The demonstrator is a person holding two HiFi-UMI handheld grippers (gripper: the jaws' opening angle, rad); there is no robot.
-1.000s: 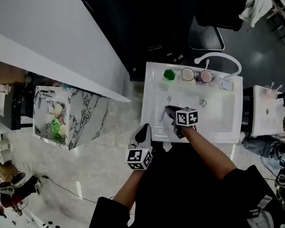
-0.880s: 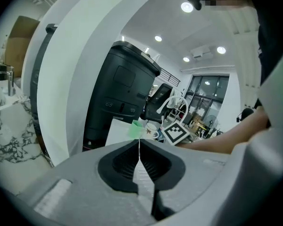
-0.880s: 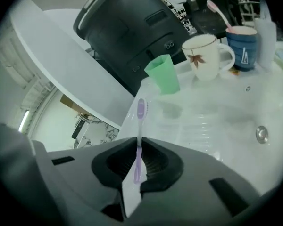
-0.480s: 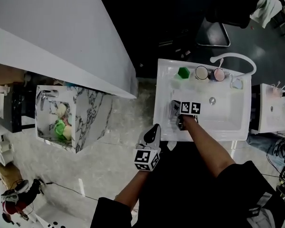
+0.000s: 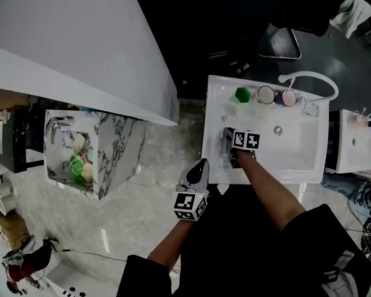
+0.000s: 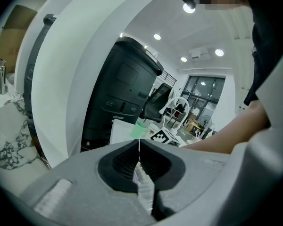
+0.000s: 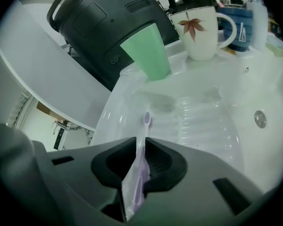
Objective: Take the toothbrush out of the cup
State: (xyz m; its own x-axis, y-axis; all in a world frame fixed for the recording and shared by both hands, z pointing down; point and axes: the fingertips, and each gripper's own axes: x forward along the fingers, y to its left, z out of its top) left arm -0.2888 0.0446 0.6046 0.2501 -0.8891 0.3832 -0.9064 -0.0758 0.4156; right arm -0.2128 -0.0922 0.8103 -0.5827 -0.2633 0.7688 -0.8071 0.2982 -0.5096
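Observation:
My right gripper (image 5: 226,142) points down over the left side of the white sink (image 5: 267,177), shut on a purple toothbrush (image 7: 141,149) in a clear wrapper. The brush head (image 7: 145,119) sticks out past the jaws, just above the basin's ribbed floor. A green cup (image 5: 242,94) (image 7: 148,52) stands empty on the sink's back ledge, beyond the brush. My left gripper (image 5: 200,167) (image 6: 139,147) hovers off the sink's front-left corner, shut with nothing held.
A white mug with a red leaf (image 7: 198,29) (image 5: 266,94), a pink cup (image 5: 288,98) and a blue mug (image 7: 240,20) line the back ledge beside the green cup. Behind them arches the white faucet (image 5: 309,79). The drain (image 7: 260,118) lies to the right.
My right gripper has sunk with the toothbrush toward the sink's left side and tipped further down. The left gripper has drifted slightly beside the sink's front corner.

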